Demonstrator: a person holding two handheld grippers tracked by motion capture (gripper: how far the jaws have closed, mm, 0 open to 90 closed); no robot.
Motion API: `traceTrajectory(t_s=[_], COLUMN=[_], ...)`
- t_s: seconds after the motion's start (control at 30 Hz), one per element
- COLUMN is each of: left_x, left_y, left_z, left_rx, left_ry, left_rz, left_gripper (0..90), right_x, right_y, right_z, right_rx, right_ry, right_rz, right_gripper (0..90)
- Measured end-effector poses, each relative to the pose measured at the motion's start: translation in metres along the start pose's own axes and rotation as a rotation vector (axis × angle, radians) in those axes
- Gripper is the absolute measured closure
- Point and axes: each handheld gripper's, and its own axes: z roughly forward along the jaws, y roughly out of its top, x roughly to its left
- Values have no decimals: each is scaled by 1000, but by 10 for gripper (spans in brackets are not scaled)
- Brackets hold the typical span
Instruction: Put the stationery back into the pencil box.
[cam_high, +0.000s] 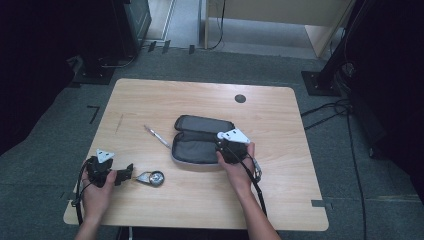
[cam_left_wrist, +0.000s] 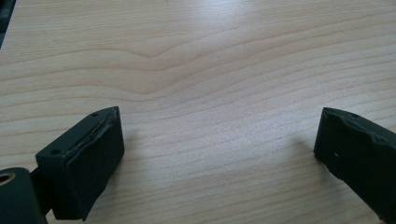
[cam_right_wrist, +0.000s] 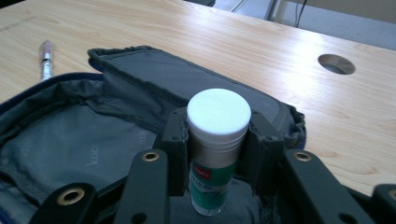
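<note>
My right gripper (cam_right_wrist: 218, 135) is shut on a glue stick (cam_right_wrist: 218, 112) with a white cap and a green label, which stands upright between the pads. It holds the stick over the right end of an open grey pencil case (cam_right_wrist: 70, 144). In the high view the case (cam_high: 197, 140) lies unzipped at the table's middle, with the right gripper (cam_high: 224, 146) at its right end. My left gripper (cam_left_wrist: 219, 126) is open over bare wood, nothing between its fingers. It rests at the table's front left (cam_high: 125, 174).
A pen (cam_high: 157, 136) lies just left of the case, also in the right gripper view (cam_right_wrist: 45, 58). A small round metal object (cam_high: 151, 177) sits right of the left gripper. A cable hole (cam_high: 240, 98) marks the wooden table (cam_high: 280, 200) behind the case.
</note>
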Motion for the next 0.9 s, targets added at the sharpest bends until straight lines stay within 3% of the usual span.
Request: traceTrajectory(t_s=[0.23, 0.47, 0.9], left_x=[0, 0, 0], left_y=[0, 0, 0], left_z=[0, 0, 0], left_rx=[0, 0, 0], left_ry=[0, 0, 0], left_rz=[0, -1, 0], left_gripper=[19, 19, 19], right_x=[-8, -6, -1], right_y=[1, 0, 3], right_z=[1, 3, -2], right_rx=[-24, -14, -71], right_ry=[14, -57, 86], right_rz=[65, 6, 61], right_gripper=[652, 652, 549])
